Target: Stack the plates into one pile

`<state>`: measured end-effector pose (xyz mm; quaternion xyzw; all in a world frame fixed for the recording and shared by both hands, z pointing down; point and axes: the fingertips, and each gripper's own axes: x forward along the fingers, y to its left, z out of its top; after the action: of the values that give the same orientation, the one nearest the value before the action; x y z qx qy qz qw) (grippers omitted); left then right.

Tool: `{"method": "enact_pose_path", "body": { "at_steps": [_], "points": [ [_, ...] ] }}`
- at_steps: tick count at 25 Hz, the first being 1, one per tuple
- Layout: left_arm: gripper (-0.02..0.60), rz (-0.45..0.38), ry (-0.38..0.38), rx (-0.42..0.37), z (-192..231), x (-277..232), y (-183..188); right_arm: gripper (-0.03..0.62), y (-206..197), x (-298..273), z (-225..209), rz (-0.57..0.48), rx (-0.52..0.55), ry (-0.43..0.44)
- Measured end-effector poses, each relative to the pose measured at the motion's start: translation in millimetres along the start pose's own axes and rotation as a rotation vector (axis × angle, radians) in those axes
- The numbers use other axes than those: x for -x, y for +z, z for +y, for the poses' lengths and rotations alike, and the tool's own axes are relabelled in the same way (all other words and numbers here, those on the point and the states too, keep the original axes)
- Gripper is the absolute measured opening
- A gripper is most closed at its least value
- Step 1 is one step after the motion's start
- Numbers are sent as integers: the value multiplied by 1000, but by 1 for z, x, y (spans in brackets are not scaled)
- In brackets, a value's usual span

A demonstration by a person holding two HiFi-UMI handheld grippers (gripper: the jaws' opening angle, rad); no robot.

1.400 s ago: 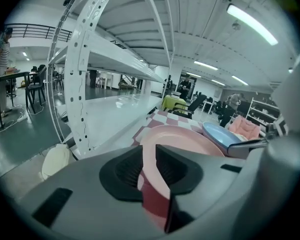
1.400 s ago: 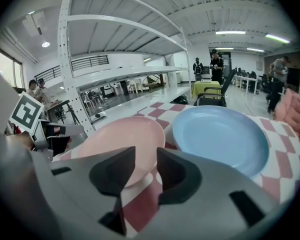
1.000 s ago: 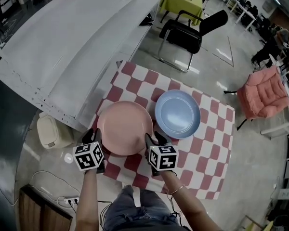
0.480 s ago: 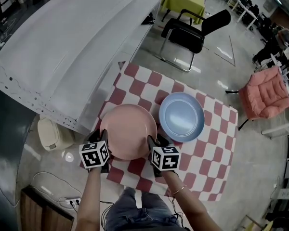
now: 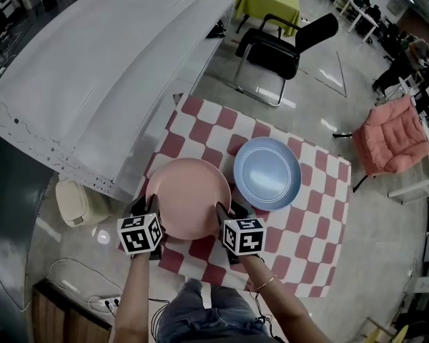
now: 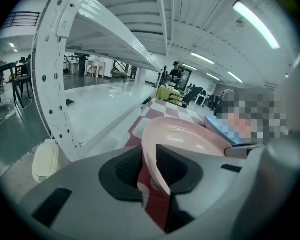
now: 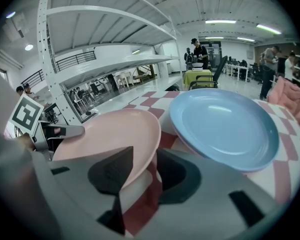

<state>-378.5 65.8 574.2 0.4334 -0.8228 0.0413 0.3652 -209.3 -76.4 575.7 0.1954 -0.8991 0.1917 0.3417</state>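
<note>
A pink plate (image 5: 193, 195) lies on the red-and-white checked cloth, with a blue plate (image 5: 267, 171) just to its right, rims close together. My left gripper (image 5: 151, 207) is at the pink plate's near-left rim. In the left gripper view (image 6: 149, 151) its jaws have just been closing, and the pink rim (image 6: 185, 139) stands between them with both pads against it. My right gripper (image 5: 220, 214) is at the near-right rim. In the right gripper view (image 7: 145, 156) the pink rim (image 7: 110, 131) sits between its jaws, and the blue plate (image 7: 225, 124) lies beyond.
The checked cloth (image 5: 307, 213) is spread on the floor. A large white metal rack (image 5: 107, 70) lies along its left side. A beige container (image 5: 75, 199) sits near left. A black chair (image 5: 282, 45), a yellow-green table (image 5: 268, 2) and a pink cushioned chair (image 5: 393, 138) stand beyond.
My left gripper has edged in slightly onto the pink plate's rim. The right gripper and both plates keep their places.
</note>
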Motion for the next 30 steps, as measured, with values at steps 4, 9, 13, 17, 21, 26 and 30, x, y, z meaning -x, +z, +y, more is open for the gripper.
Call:
{"method": "enact_pose_path", "body": {
  "at_steps": [4,9,13,17,21,26,30],
  "points": [
    [91,-33,2,1,-2,17,11,153,7,14,7,-22,16,13],
    [91,-79,-9,-14,-14,32,30,153,19,33,10,-66,21,18],
    [91,-100,-29,-43,-29,34,44,153,25,47,3,-96,17,9],
    [91,-127,-58,-68,-52,37,62,153,34,65,-9,-129,0,-14],
    [92,-139,-105,-104,-83,33,72,153,40,86,-31,-166,-27,-57],
    [91,-125,-192,-147,-135,18,75,153,41,112,-74,-207,-70,-137],
    [91,-111,-251,-174,-178,2,76,153,40,129,-111,-227,-104,-195]
  ]
}}
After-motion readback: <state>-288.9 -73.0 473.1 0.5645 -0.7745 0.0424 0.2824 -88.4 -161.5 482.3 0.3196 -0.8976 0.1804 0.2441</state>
